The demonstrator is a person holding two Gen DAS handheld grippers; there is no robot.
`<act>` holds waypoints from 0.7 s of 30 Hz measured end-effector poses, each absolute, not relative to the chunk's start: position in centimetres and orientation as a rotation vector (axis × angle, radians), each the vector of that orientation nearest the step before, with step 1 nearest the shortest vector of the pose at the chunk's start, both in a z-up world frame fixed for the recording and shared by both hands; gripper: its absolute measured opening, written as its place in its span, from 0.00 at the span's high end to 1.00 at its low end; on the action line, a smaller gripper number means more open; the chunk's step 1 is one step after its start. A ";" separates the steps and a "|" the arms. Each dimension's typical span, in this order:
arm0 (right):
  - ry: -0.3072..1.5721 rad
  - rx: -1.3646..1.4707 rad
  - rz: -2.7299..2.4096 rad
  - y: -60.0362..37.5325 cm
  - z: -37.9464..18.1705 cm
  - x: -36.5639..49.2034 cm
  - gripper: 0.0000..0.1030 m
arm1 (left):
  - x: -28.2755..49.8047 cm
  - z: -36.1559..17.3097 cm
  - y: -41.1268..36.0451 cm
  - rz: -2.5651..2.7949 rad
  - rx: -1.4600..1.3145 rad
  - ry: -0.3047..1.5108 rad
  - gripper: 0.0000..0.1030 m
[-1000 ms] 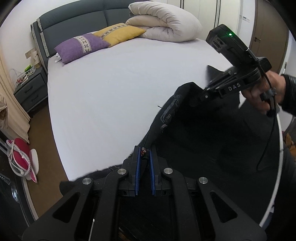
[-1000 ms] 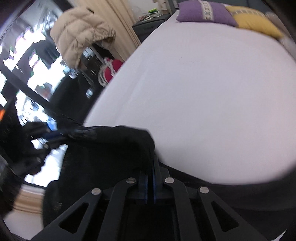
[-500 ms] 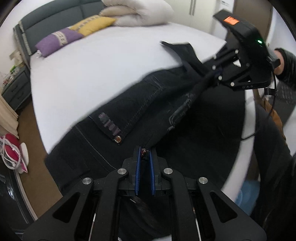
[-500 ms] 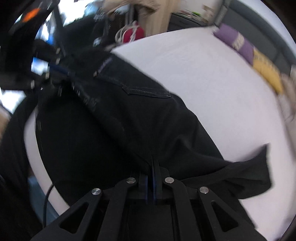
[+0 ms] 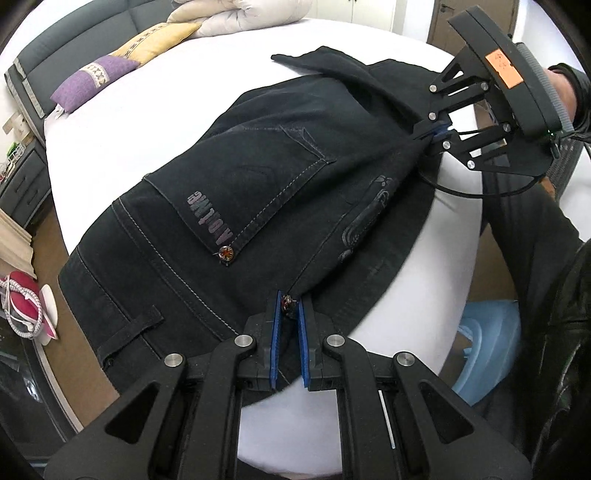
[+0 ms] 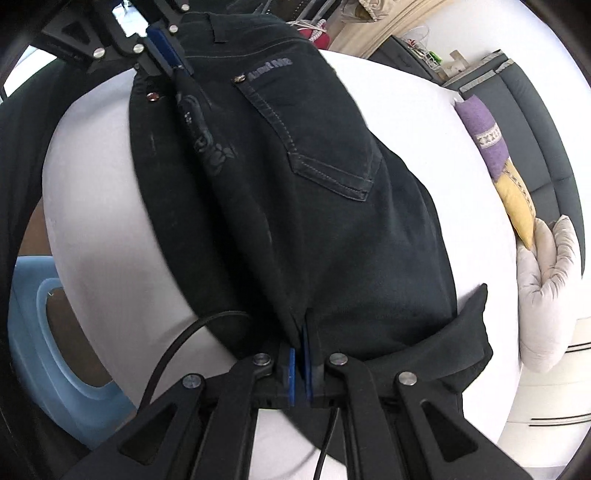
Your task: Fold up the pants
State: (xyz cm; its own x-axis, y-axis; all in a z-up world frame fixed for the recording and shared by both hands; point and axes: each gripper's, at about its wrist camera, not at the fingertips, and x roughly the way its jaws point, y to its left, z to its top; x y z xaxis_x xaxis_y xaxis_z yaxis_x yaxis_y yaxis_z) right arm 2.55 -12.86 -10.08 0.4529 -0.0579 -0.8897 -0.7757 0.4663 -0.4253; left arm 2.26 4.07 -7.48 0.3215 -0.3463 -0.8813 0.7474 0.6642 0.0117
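Black denim pants (image 5: 258, 177) lie spread over the near corner of the white bed (image 5: 155, 110), back pocket up, with grey lettering on it. My left gripper (image 5: 287, 306) is shut on the waistband edge by a small rivet. In that view the right gripper (image 5: 430, 134) pinches the cloth farther along, at the upper right. The right wrist view shows the pants (image 6: 332, 192) stretched from my right gripper (image 6: 300, 332), shut on a fold, up to the left gripper (image 6: 173, 70) at the top left. A loose flap (image 6: 469, 332) of cloth curls to the right.
A purple pillow (image 5: 92, 79), a yellow pillow (image 5: 159, 38) and a rolled cream duvet (image 5: 243, 14) lie at the head of the bed. A light blue tub (image 6: 55, 332) stands on the floor by the bed's corner. A person's dark sleeve (image 5: 535, 240) is at the right.
Both grippers swung over the bed with the pants. The bunched, hanging cloth now lies spread flat on the sheet with the back pocket showing. Both stayed shut.
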 end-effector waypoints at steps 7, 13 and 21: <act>0.998 -1.096 0.516 -12.6 -11.1 1.3 0.95 | 1.5 -8.3 4.5 -0.741 0.461 1.009 0.92; 0.958 -1.185 0.460 -11.5 -12.3 0.0 0.93 | 1.7 -8.0 5.3 -0.725 0.392 1.029 0.85; 0.927 -1.246 0.443 -11.1 -12.4 -1.9 0.93 | 1.2 -6.8 6.6 -0.717 0.330 1.048 0.81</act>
